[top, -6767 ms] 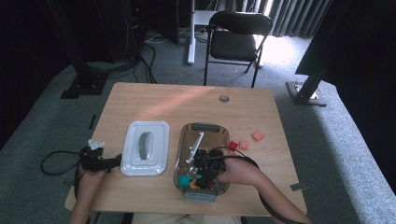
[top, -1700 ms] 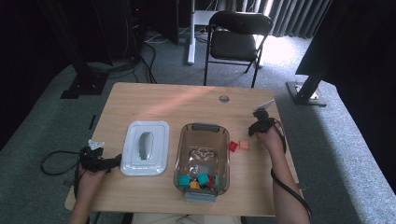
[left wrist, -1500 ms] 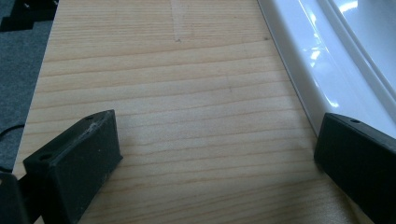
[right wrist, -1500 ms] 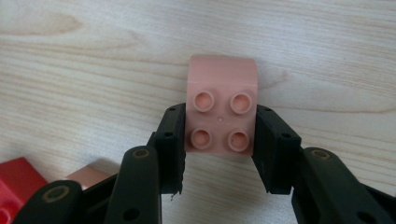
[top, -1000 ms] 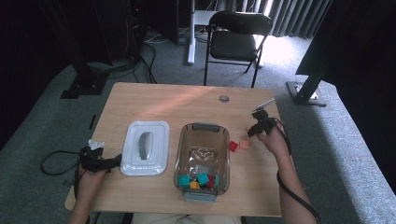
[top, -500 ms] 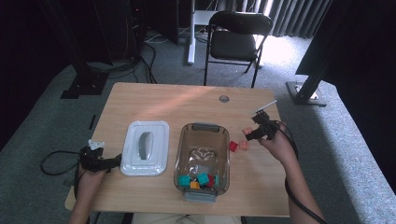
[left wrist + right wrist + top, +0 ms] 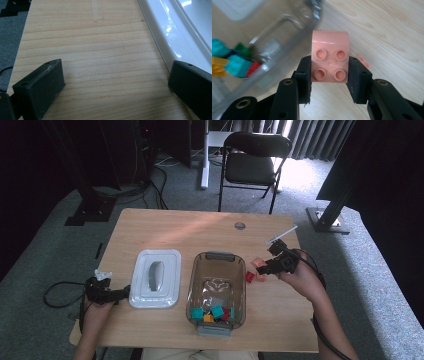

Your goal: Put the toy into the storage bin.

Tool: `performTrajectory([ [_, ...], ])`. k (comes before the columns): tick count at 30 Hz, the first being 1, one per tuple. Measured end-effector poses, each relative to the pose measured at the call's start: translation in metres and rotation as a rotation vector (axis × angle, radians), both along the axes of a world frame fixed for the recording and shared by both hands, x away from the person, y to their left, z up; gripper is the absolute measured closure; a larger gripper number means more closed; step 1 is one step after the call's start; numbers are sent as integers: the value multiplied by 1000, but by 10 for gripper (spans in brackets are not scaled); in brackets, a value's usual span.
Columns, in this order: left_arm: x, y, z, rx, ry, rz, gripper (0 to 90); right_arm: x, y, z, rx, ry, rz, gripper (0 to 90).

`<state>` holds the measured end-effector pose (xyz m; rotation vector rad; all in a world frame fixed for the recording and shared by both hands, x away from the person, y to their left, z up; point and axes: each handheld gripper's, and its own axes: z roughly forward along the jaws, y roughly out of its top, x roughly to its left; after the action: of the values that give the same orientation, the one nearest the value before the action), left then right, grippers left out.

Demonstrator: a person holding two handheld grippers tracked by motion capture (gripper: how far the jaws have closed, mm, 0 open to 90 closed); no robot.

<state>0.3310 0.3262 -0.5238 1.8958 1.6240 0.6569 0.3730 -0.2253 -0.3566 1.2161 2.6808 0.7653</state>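
High view: wooden bench [image 7: 175,227] seen from above; the person's forearms come in from the near edge, one gripper in each hand.
Right gripper [image 7: 265,268]: lifted off the bench at its right side, just right of the clear tub; jaws clamped on a pink brick.
Right gripper view: pink brick [image 7: 330,59] sits squarely between the two black pads, one pad on each flank, four studs facing the camera, rounded top edge pointing away. Bare wood lies beneath it; the tub's rim and handle are blurred at upper left.
Pink brick, high view: it shows as a pale spot [image 7: 258,263] at the jaw tips, above the bench, between tub and hand.
Red brick [image 7: 249,276]: lies on the bench just beside the tub's right wall, close under the right gripper.
Clear tub [image 7: 199,270]: mid-bench, open, grey handle at the far end; a heap of teal, orange, red and green bricks [image 7: 216,312] in its near end.
White lid [image 7: 170,295]: flat on the bench left of the tub, grey grip on top.
Left gripper [image 7: 117,295]: low at the bench's near left corner, tips just beside the lid.
Left gripper view: jaws stand wide, nothing between them but wood; the white lid's edge [image 7: 162,37] runs past the right-hand jaw.
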Motion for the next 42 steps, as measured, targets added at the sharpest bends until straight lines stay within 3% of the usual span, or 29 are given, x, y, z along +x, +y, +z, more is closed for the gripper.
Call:
performTrajectory([
  [2, 0, 0, 0, 0, -1, 0, 8, -3, 2, 4, -4, -11, 12, 587],
  [3, 0, 0, 0, -1, -1, 0, 8, -9, 7, 11, 24, -17, 50, 587],
  [10, 0, 0, 0, -1, 2, 0, 8, -27, 26, 27, 31, -45, 160, 587],
  [13, 0, 0, 0, -1, 2, 0, 8, -31, 31, 30, 24, -54, 183, 587],
  [14, 0, 0, 0, -1, 2, 0, 8, -37, 37, 33, 30, -51, 217, 587],
  [21, 0, 0, 0, -1, 1, 0, 8, -50, 55, 38, 17, -63, 310, 586],
  [32, 0, 0, 0, -1, 1, 0, 8, -63, 77, 30, -28, -42, 434, 586],
  [42, 0, 0, 0, -1, 1, 0, 8, -71, 104, 4, -98, 42, 553, 586],
])
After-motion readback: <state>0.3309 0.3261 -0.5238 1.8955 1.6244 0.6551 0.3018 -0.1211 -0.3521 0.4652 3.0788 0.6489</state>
